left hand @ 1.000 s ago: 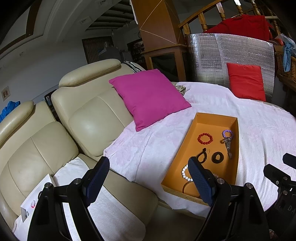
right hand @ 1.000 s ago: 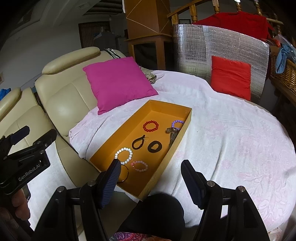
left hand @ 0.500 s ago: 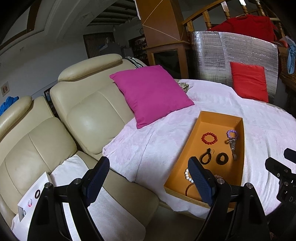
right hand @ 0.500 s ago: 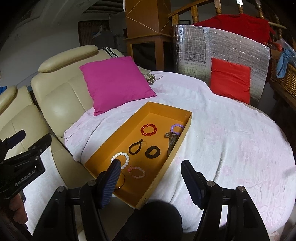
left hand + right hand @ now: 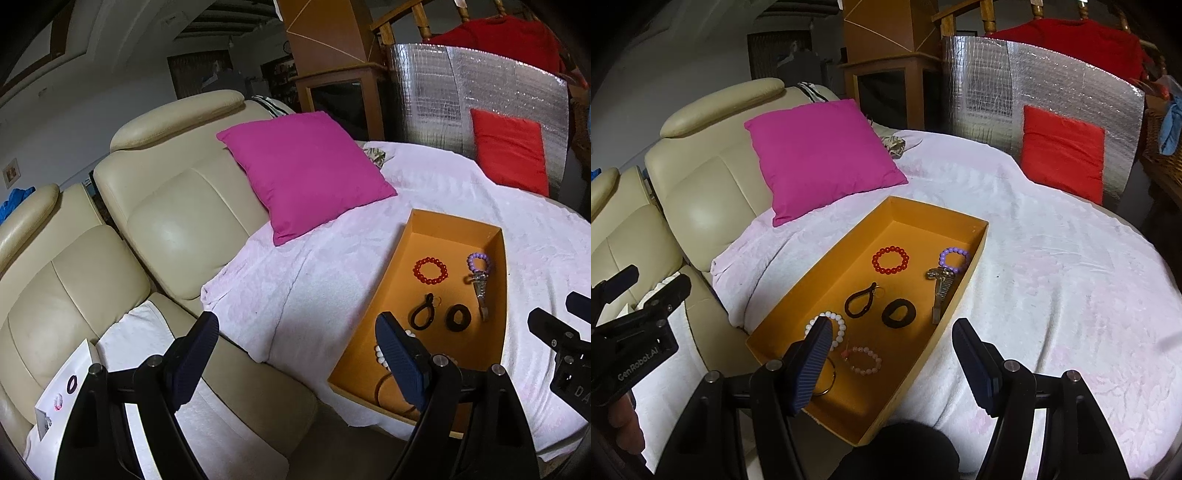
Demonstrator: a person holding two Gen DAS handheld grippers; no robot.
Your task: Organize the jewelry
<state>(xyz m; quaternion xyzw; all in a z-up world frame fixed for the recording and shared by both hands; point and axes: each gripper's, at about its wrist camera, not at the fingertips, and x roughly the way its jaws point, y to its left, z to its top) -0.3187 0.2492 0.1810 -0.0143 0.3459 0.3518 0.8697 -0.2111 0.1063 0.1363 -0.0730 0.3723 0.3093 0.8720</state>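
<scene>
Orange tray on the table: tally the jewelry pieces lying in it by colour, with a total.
In the orange tray, right wrist view:
Red bead bracelet: 1
Purple bead bracelet with metal charm: 1
White bead bracelet: 1
Pink bead bracelet: 1
Black: 2 (cord loop, hair tie)
Thin dark bangle, partly hidden by a finger: 1
Total: 7

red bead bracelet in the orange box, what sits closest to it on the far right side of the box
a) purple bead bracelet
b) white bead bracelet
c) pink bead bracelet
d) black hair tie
a: in the right wrist view the purple bead bracelet lies beside the red bead bracelet at the far end of the orange box, against its right wall.
</scene>
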